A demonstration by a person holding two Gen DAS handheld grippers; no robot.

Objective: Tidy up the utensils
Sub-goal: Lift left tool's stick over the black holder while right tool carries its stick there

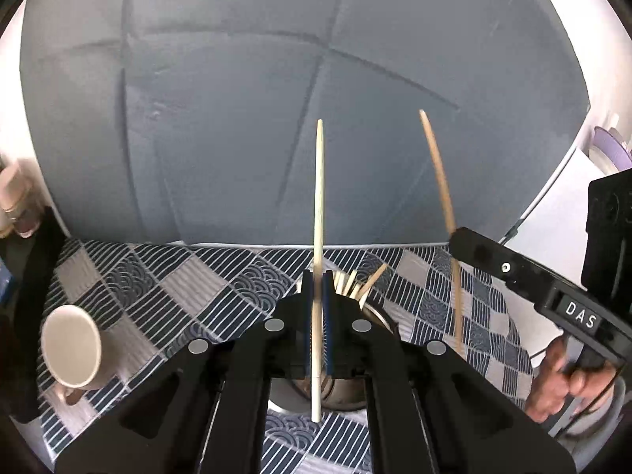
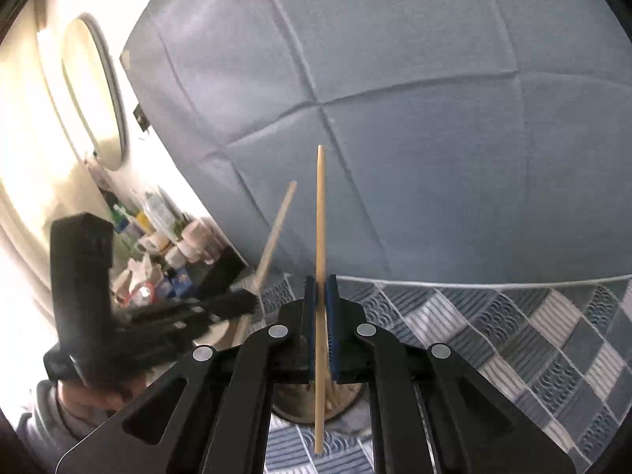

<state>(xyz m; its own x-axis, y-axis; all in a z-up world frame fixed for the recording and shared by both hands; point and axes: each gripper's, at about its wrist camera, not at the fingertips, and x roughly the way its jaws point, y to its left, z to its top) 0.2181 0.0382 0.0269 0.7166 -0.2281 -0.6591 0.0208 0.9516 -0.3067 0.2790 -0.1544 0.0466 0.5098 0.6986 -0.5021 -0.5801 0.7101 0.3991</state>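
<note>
My left gripper (image 1: 317, 276) is shut on a pale wooden chopstick (image 1: 318, 205) that stands upright, over a metal holder (image 1: 379, 316) with several chopsticks (image 1: 357, 282) in it. My right gripper (image 2: 320, 280) is shut on a tan chopstick (image 2: 320, 213), also upright, above the holder (image 2: 351, 399). In the left wrist view the right gripper (image 1: 460, 237) shows at right with its chopstick (image 1: 438, 170). In the right wrist view the left gripper (image 2: 252, 300) shows blurred at left with its chopstick (image 2: 276, 229).
A cream mug (image 1: 71, 345) lies tipped on the blue patterned tablecloth (image 1: 189, 284) at left. A grey-blue padded wall (image 1: 276, 98) rises behind the table. Bottles and jars (image 2: 158, 237) crowd a shelf far left. A white box (image 1: 561, 205) is at right.
</note>
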